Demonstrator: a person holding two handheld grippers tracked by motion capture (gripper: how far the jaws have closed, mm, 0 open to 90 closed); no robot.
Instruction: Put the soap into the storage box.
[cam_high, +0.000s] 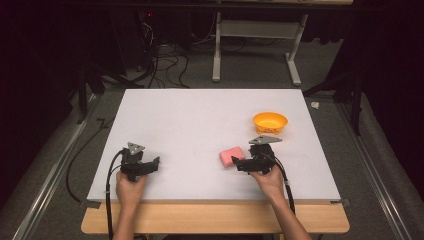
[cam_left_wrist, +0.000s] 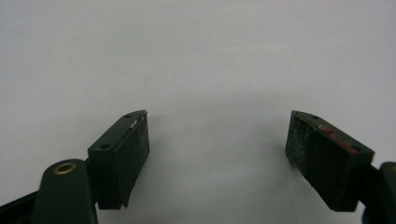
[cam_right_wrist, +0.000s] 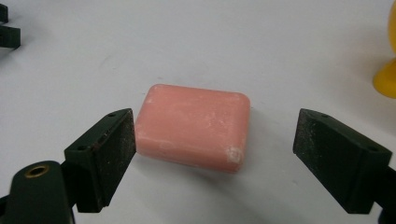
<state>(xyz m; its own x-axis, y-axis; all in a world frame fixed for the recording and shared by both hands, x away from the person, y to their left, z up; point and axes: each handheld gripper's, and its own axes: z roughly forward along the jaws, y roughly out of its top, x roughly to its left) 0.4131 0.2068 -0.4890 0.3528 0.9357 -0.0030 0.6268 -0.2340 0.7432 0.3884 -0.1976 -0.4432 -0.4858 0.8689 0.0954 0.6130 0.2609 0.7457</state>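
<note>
A pink bar of soap (cam_high: 231, 156) lies flat on the white table top (cam_high: 200, 125), right of centre. My right gripper (cam_high: 241, 162) is open just behind it. In the right gripper view the soap (cam_right_wrist: 194, 123) lies between the two black jaws of the right gripper (cam_right_wrist: 215, 128), close to the left pad, with a wide gap to the right pad. An orange bowl (cam_high: 270, 122) stands upright behind and to the right of the soap. My left gripper (cam_high: 141, 164) rests open near the front left of the table, and the left gripper (cam_left_wrist: 217, 133) has bare white surface between its jaws.
The bowl's edge (cam_right_wrist: 386, 70) shows at the far right of the right gripper view. A wooden table edge (cam_high: 215, 220) runs along the front. Cables (cam_high: 165, 65) and a metal stand (cam_high: 255, 30) are on the floor beyond the table.
</note>
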